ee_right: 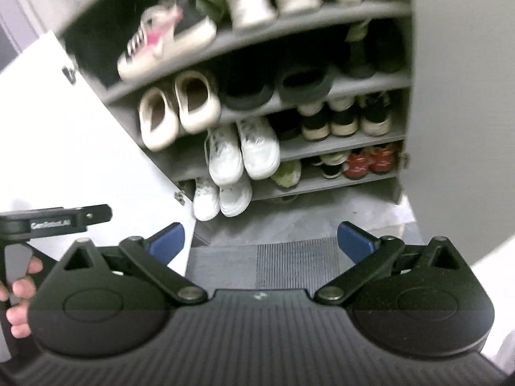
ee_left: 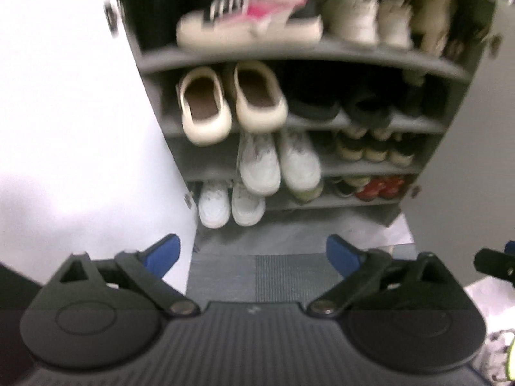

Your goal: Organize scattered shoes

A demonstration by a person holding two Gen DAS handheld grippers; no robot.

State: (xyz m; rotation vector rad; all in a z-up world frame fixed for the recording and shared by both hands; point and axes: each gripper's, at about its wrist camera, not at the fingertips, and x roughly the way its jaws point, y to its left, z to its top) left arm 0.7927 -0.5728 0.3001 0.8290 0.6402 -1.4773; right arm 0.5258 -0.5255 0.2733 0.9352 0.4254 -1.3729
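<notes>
From the left wrist, the left gripper [ee_left: 252, 251] stood wide open and empty before the shoe cabinet [ee_left: 299, 52], white sneakers [ee_left: 278, 160] overhanging their shelf. From the right wrist, the right gripper [ee_right: 260, 236] gaped empty too; those sneakers, seemingly unbalanced, might topple if nudged.

A white cabinet door [ee_left: 80, 112] stands open beside grey floor [ee_left: 289, 234].
</notes>
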